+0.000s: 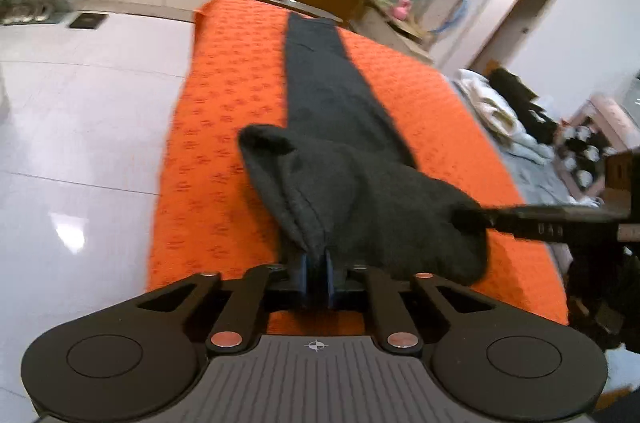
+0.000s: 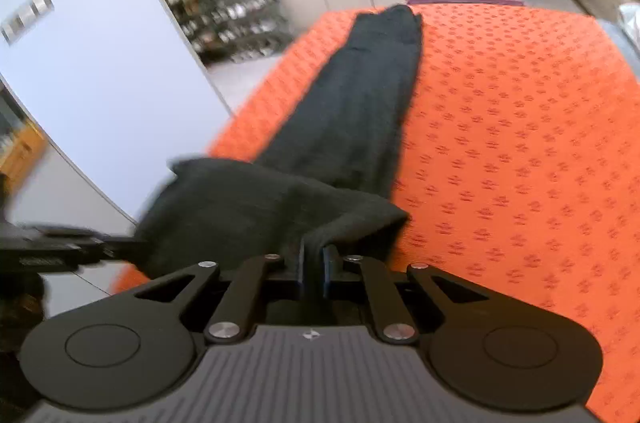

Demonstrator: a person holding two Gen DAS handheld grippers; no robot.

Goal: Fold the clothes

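**Both near corners pinched: carry them level**

Left wrist view: the left tongs (image 1: 316,263) are clenched on a near corner of the dark trousers (image 1: 320,83), which stretch along the orange desk (image 1: 224,127) toward its far edge.

Right wrist view: the right tongs (image 2: 316,259) grip the other near corner. Judged: lift both evenly, keeping the cloth taut and square.

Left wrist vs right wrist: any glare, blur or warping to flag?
Left wrist: ceiling-light glare on the floor tiles, shelves and room edges smeared, fisheye bends the orange tablecloth. Right wrist: the dark trousers lose their near-left edge to blur, the white wall bows.
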